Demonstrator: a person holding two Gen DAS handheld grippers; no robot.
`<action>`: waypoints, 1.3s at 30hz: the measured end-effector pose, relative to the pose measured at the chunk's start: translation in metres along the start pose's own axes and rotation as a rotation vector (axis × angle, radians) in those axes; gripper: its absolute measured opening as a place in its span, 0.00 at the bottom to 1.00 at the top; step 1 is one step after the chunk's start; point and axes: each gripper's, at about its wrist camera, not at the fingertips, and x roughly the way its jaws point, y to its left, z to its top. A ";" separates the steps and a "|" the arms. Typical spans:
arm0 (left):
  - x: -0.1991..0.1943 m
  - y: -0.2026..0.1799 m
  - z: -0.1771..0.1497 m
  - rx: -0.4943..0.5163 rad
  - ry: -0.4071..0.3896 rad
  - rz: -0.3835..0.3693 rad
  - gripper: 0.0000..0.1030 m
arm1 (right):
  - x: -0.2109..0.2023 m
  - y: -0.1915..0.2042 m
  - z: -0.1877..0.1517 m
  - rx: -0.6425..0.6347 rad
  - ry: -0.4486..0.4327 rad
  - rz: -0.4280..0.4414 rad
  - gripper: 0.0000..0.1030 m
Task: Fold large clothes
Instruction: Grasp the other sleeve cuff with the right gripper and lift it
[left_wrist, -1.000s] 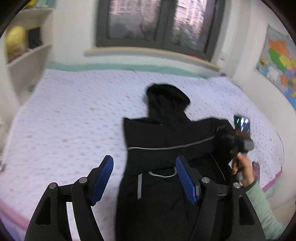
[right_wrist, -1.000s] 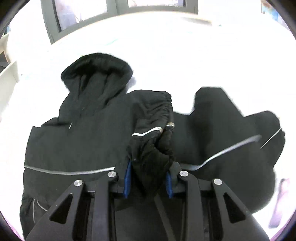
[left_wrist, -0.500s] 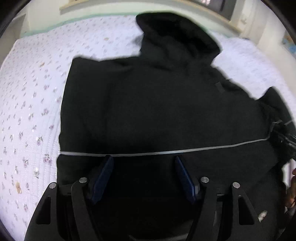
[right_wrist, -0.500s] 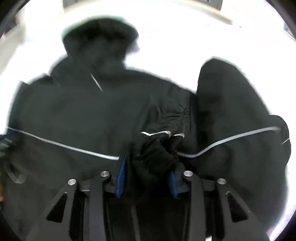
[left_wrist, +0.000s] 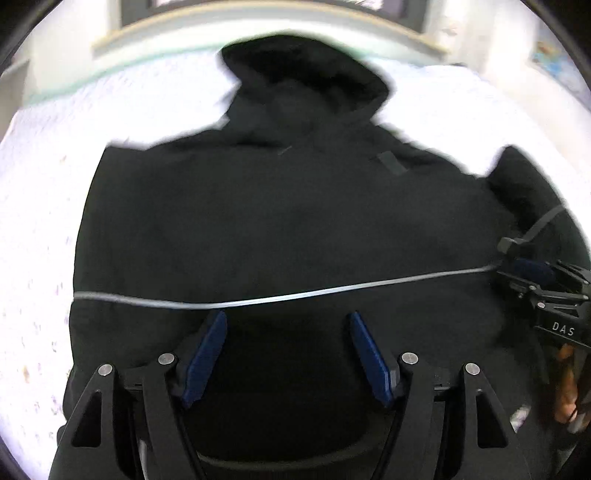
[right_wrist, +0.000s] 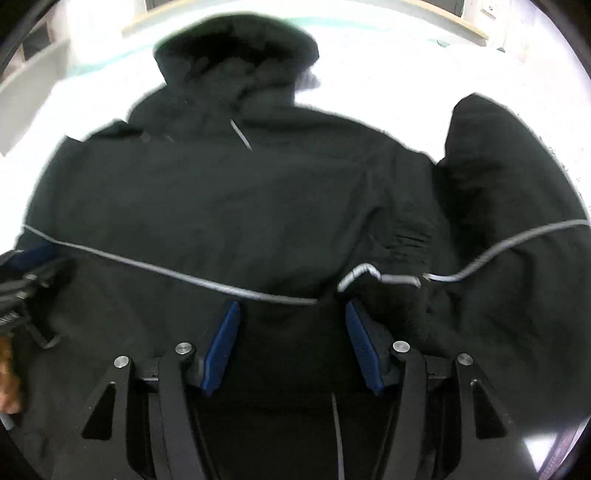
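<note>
Left wrist view: the black hooded jacket (left_wrist: 280, 221) lies spread mid-bed (left_wrist: 40, 192), hood toward the far edge. Left claw (left_wrist: 288, 350) spread, empty; right claw (right_wrist: 291, 332) closing, pinching nothing. Soft, bulky fabric; probably best gripped at cuff (right_wrist: 384, 280) or hem.

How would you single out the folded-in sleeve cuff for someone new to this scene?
On the bed lies a black hooded jacket, back up, hood toward the window. Follow its thin pale stripe rightward: the sleeve cuff lies on the jacket's body, a gathered black end with its own short pale band.
</note>
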 end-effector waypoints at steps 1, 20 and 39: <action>-0.010 -0.012 0.004 0.016 -0.023 -0.011 0.69 | -0.017 -0.004 -0.001 0.004 -0.026 0.022 0.60; 0.097 -0.225 0.015 0.204 0.085 -0.195 0.71 | -0.120 -0.354 -0.033 0.596 -0.207 -0.155 0.77; 0.033 -0.221 0.027 0.166 -0.080 -0.342 0.72 | -0.127 -0.433 -0.055 0.742 -0.330 -0.306 0.15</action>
